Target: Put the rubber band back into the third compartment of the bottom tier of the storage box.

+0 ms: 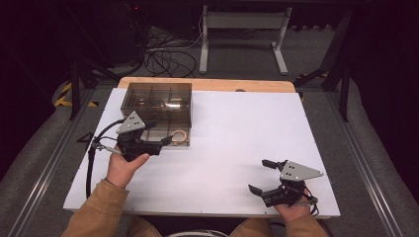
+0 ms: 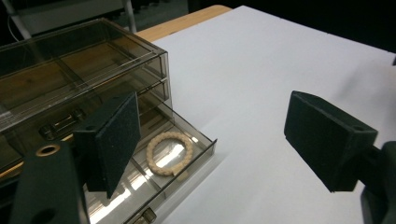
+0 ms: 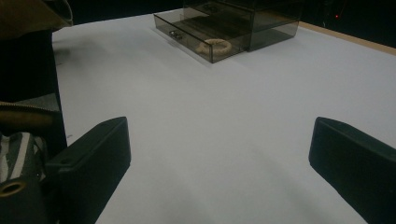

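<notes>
One beaded bracelet (image 2: 169,153), cream-coloured and ring-shaped, lies flat in the one pulled-out bottom drawer (image 2: 184,179) of a smoky clear drawer box (image 1: 158,101), in the drawer's front corner compartment. The box stands at the far left of the white counter (image 1: 237,133). Just beside the drawer hover the left tongs (image 1: 165,140), spread wide with nothing between the pads, the bracelet below and apart from them. The right tongs (image 1: 262,175), also spread and holding nothing, sit well apart from the box, near the counter's front right edge.
</notes>
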